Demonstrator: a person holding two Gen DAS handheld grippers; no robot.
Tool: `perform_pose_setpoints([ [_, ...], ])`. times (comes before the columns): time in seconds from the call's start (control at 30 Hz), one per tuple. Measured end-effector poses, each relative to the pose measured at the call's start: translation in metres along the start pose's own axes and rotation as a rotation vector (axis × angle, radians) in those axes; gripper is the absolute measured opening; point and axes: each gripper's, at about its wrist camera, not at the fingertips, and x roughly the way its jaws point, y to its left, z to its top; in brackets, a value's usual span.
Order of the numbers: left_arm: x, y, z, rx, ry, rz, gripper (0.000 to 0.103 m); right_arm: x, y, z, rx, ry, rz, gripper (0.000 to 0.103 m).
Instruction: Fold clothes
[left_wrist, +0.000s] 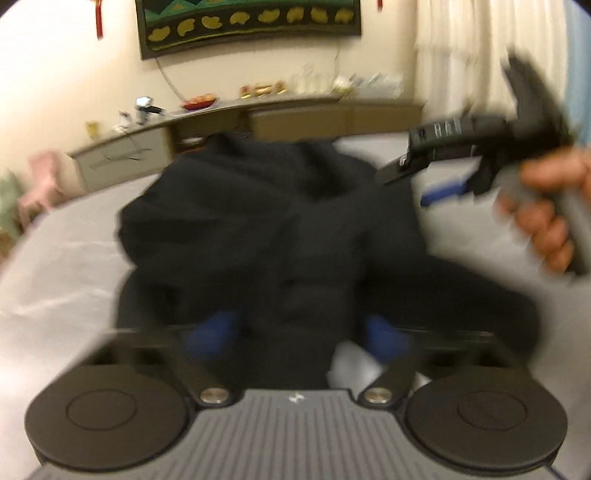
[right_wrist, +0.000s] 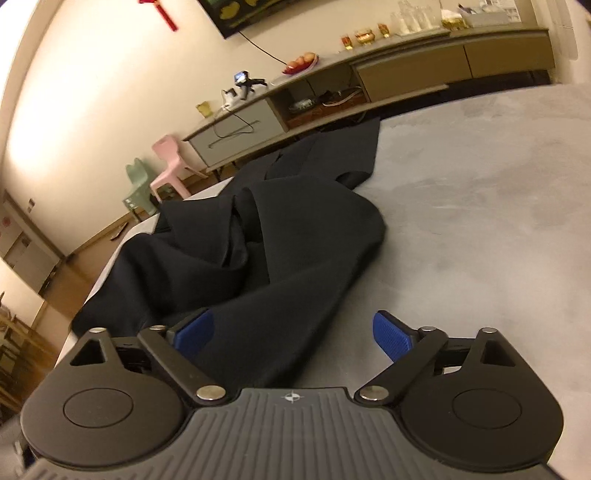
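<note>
A black garment (left_wrist: 266, 221) lies bunched on the grey bed (left_wrist: 55, 277). In the blurred left wrist view, my left gripper (left_wrist: 299, 334) sits at the garment's near end, and a thick fold of the cloth fills the gap between its blue pads (left_wrist: 212, 332). A hand (left_wrist: 546, 221) holds my right gripper (left_wrist: 410, 188) above the garment's far right side. In the right wrist view the garment (right_wrist: 258, 251) stretches away to the left, and my right gripper (right_wrist: 291, 332) stands open over its near edge. Its left pad (right_wrist: 194, 332) is over cloth and its right pad (right_wrist: 391, 334) over bare bed (right_wrist: 480, 221).
A long low sideboard (right_wrist: 406, 66) with a fruit plate, cups and small items runs along the far wall under a framed picture (left_wrist: 247, 26). A pink chair (right_wrist: 168, 162) and a green chair (right_wrist: 138, 188) stand beyond the bed's left edge. Pale curtains (left_wrist: 480, 55) hang at the right.
</note>
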Motion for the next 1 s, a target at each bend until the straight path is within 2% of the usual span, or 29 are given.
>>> perform_pose_setpoints([
  [0.03, -0.002, 0.013, 0.001, -0.03, -0.004, 0.017, 0.023, 0.01, 0.003, 0.004, 0.009, 0.017, 0.003, 0.02],
  [0.07, -0.007, 0.03, 0.007, -0.085, -0.029, 0.038, 0.014, 0.012, 0.008, 0.007, 0.013, 0.029, -0.004, 0.006],
  [0.13, -0.028, 0.068, 0.017, -0.206, -0.1, 0.114, 0.014, 0.005, 0.011, 0.01, -0.002, -0.018, -0.03, 0.0],
  [0.2, -0.05, 0.107, 0.026, -0.332, -0.173, 0.181, 0.014, -0.033, 0.016, 0.014, -0.006, -0.127, -0.005, 0.0],
  [0.3, -0.078, 0.169, 0.027, -0.544, -0.269, 0.181, 0.008, -0.111, 0.026, 0.0, -0.009, -0.243, 0.079, 0.0],
  [0.37, -0.07, 0.186, 0.031, -0.59, -0.248, 0.157, 0.008, -0.149, 0.04, -0.023, -0.056, -0.235, 0.121, 0.0],
  [0.4, -0.063, 0.192, 0.034, -0.608, -0.226, 0.143, 0.008, -0.161, 0.047, -0.036, -0.088, -0.211, 0.124, 0.0],
  [0.43, -0.056, 0.197, 0.035, -0.627, -0.202, 0.128, 0.009, -0.164, 0.052, -0.047, -0.131, -0.178, 0.091, 0.001],
  [0.5, -0.05, 0.195, 0.021, -0.654, -0.158, 0.081, 0.01, -0.163, 0.056, -0.068, -0.232, -0.112, 0.0, 0.006],
  [0.57, -0.05, 0.188, 0.017, -0.651, -0.15, 0.047, 0.018, -0.162, 0.052, -0.075, -0.271, -0.103, -0.095, 0.03],
  [0.6, -0.051, 0.183, 0.016, -0.639, -0.156, 0.043, 0.019, -0.163, 0.048, -0.068, -0.244, -0.126, -0.122, 0.063],
  [0.63, -0.053, 0.179, 0.014, -0.629, -0.164, 0.042, 0.019, -0.168, 0.043, -0.057, -0.198, -0.164, -0.124, 0.091],
  [0.67, -0.056, 0.176, 0.01, -0.623, -0.171, 0.039, 0.019, -0.173, 0.04, -0.045, -0.157, -0.209, -0.116, 0.097],
  [0.73, -0.06, 0.178, 0.001, -0.647, -0.174, 0.007, 0.019, -0.162, 0.04, -0.012, -0.132, -0.244, -0.139, 0.098],
  [0.83, -0.051, 0.178, -0.003, -0.682, -0.157, -0.047, 0.019, -0.12, 0.051, 0.035, -0.154, -0.227, -0.182, 0.099],
  [0.93, -0.054, 0.174, -0.008, -0.688, -0.152, -0.07, 0.015, -0.048, 0.06, 0.075, -0.194, -0.134, -0.23, 0.1],
  [1.0, -0.051, 0.17, -0.004, -0.677, -0.148, -0.079, 0.015, 0.003, 0.068, 0.094, -0.21, -0.064, -0.23, 0.1],
])
